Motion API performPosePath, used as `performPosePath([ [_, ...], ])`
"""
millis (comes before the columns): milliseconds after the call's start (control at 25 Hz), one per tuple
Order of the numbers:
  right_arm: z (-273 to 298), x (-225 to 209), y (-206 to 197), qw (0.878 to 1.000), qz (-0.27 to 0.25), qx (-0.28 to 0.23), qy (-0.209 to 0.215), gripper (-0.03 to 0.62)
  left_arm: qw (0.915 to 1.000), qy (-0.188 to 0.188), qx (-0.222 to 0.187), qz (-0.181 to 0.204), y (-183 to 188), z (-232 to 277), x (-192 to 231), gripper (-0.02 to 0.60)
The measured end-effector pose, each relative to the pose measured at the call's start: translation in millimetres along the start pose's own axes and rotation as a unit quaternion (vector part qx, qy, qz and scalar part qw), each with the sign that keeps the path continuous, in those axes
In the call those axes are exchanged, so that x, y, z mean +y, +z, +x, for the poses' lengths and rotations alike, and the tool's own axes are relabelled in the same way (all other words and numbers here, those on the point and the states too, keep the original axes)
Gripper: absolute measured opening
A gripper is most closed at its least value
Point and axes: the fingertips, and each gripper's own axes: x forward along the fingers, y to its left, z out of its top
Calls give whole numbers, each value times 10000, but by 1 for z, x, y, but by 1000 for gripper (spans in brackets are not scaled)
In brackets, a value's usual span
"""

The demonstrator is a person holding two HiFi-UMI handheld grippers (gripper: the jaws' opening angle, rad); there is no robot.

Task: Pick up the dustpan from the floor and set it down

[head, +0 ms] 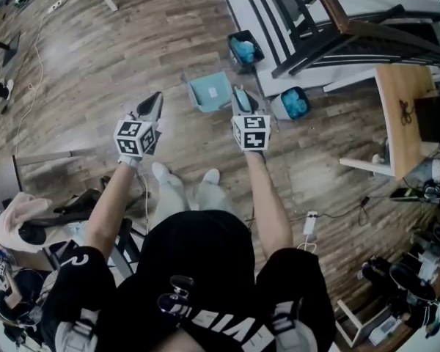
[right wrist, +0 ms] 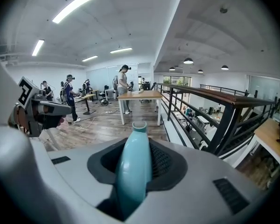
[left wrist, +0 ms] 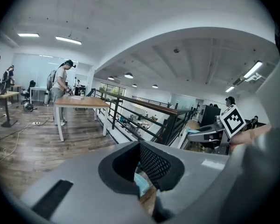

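Black shirt (head: 205, 270) fills the bottom of the head view, with two bare forearms reaching out, one hand-held gripper each. Both are smooth grey plastic with dark, mesh-textured pads.

The right hand-held gripper (head: 240, 97) is clamped on the dustpan's handle (right wrist: 133, 171), a glossy teal, rounded bar that runs up between the pads. The dustpan (head: 209, 92) itself is a squarish teal scoop with raised sides. It's held up over the floor, just left of that gripper's tip and about level with the nearer bin.

The left hand-held gripper (head: 153, 105) is pinched narrow, tips about meeting, nothing in it.

Count: two grippers, one dustpan, two small bins (head: 246, 50) (head: 293, 103) with blue stuff inside, over by the foot of the railing.

The floor (head: 132, 42) is streaky brown wood planks. It's an open office with dark metal railing (right wrist: 214, 111) topped in wood, a wooden worktop (right wrist: 140, 96) on white legs, and strip lights overhead.
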Motion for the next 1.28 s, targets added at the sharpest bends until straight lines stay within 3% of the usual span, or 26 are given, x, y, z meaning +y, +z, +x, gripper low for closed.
performPosePath([
  [360, 30, -42, -83, 9995, 6, 287, 112, 101, 9992, 194, 314, -153, -50, 32, -23, -3],
  [800, 105, -68, -175, 9989, -130, 437, 130, 100, 9970, 253, 592, -424, -122, 70, -18, -3],
  [1280, 158, -86, -257, 9970, -145, 720, 227, 101, 9939, 433, 789, -641, -174, 73, -17, -3],
])
